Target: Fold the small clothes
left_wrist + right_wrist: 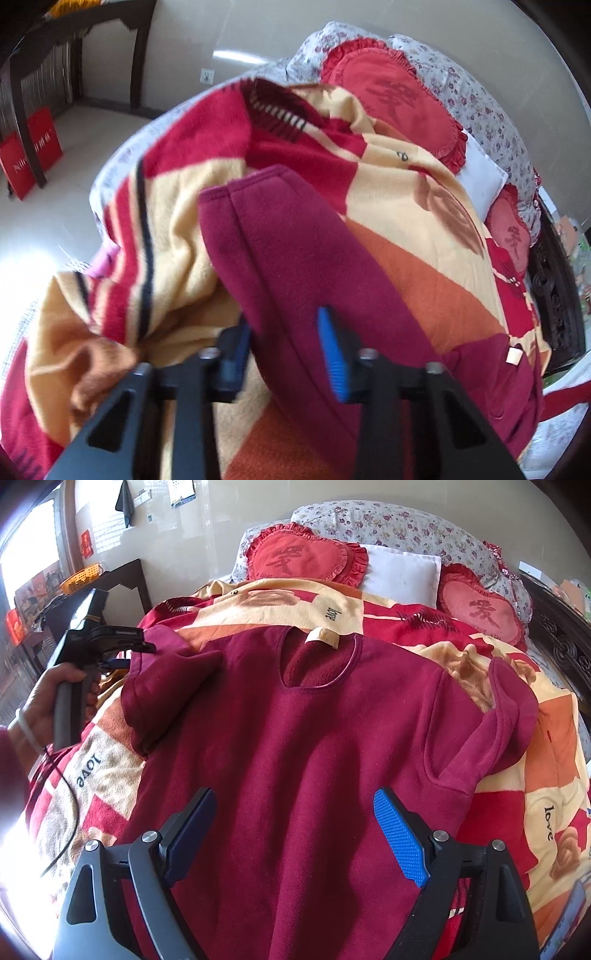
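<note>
sweater (295,746): matt fleece cloth, centre | blanket (554,775): fuzzy printed cloth, right | pads (400,840): ribbed blue, rubbery, lower frame | headboard (565,646): dark carved wood, right edge

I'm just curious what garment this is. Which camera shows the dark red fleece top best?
The right wrist view: the dark red fleece top lies spread on the patterned blanket, neckline and both sleeves visible. The left wrist view shows only one sleeve, blurred.
</note>
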